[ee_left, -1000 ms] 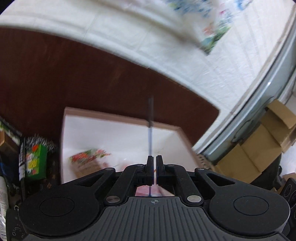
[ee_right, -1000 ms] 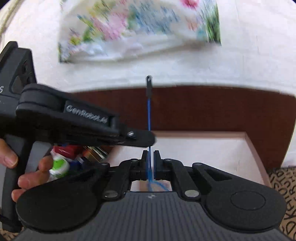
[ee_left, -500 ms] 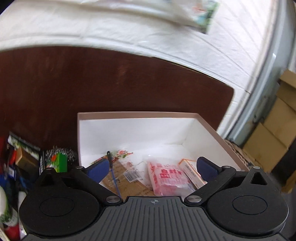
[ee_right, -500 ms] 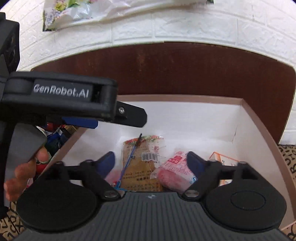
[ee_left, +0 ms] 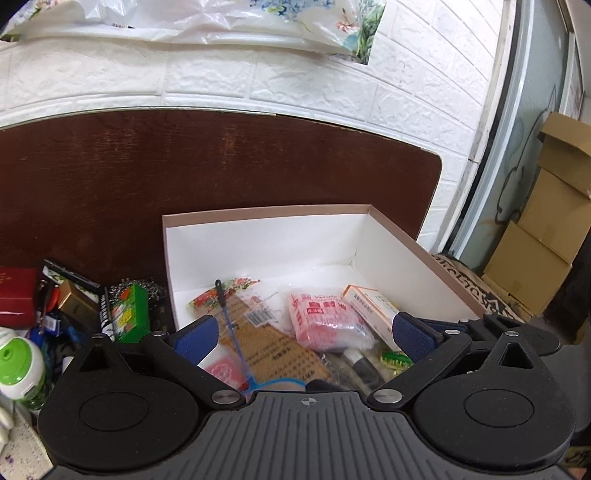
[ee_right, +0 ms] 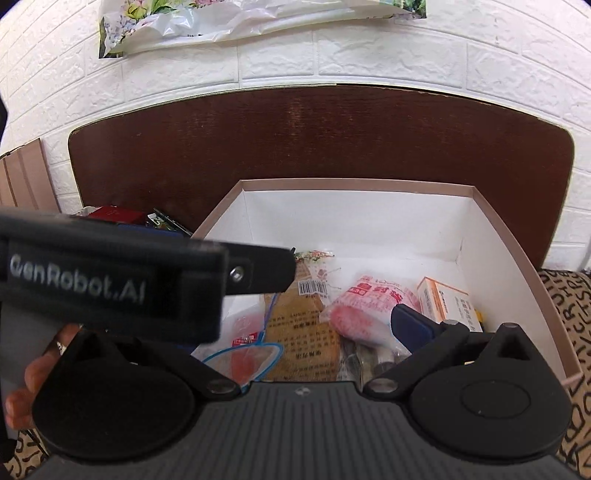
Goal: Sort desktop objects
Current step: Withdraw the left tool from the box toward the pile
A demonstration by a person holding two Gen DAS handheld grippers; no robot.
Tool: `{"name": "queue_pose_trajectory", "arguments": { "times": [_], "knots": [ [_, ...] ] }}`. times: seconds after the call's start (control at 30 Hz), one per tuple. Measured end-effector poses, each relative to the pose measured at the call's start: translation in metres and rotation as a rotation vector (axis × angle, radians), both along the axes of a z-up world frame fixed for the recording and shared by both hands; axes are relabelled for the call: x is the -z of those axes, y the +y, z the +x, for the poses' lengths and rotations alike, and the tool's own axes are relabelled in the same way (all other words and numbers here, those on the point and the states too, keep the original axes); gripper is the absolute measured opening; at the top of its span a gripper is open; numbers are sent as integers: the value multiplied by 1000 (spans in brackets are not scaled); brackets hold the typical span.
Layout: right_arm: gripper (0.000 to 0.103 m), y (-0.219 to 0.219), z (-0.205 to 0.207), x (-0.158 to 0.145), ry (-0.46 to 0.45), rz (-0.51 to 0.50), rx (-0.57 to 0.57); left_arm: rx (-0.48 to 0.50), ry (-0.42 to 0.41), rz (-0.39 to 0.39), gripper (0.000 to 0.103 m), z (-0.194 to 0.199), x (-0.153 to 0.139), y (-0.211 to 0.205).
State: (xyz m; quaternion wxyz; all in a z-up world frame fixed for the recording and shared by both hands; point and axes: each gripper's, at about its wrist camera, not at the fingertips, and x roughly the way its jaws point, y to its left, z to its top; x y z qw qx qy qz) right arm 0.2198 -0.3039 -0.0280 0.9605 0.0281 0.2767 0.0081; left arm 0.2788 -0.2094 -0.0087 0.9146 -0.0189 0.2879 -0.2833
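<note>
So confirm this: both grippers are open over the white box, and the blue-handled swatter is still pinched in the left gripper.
Wrong on the swatter. In the left wrist view the blue-handled swatter lies loose in the white box, across the brown packet. The left gripper has just opened and grips nothing. The right gripper is open too, as you said.

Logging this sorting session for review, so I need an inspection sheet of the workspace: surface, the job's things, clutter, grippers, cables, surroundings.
Surface: dark brown table, bare at the back.
Job's things: open white box holding a pink packet, brown printed packet, orange-white carton and a blue-handled net.
Clutter: left of the box, a green packet, red box, green-capped bottle.
Grippers: left gripper and right gripper open over the box, jaws just opened, holding nothing.
Cables: nothing seen.
Surroundings: white brick wall, floral plastic bag, stacked cardboard boxes.
</note>
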Motion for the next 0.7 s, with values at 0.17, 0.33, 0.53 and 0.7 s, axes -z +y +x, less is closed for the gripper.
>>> {"name": "queue_pose_trajectory", "arguments": {
  "times": [0.17,0.33,0.53,0.7],
  "knots": [
    [103,5,-13,-5,6,16,20,-4,5,-8,103,-16,-2,13],
    [103,16,-24,-13,-1,19,35,-19,6,-14,103,-34,-5,28],
    [103,38,-43,-20,-17,13,29,-44,6,-34,103,-58,-7,52],
    [103,62,-62,-20,-18,10,45,-86,7,-75,103,-92,0,84]
  ]
}}
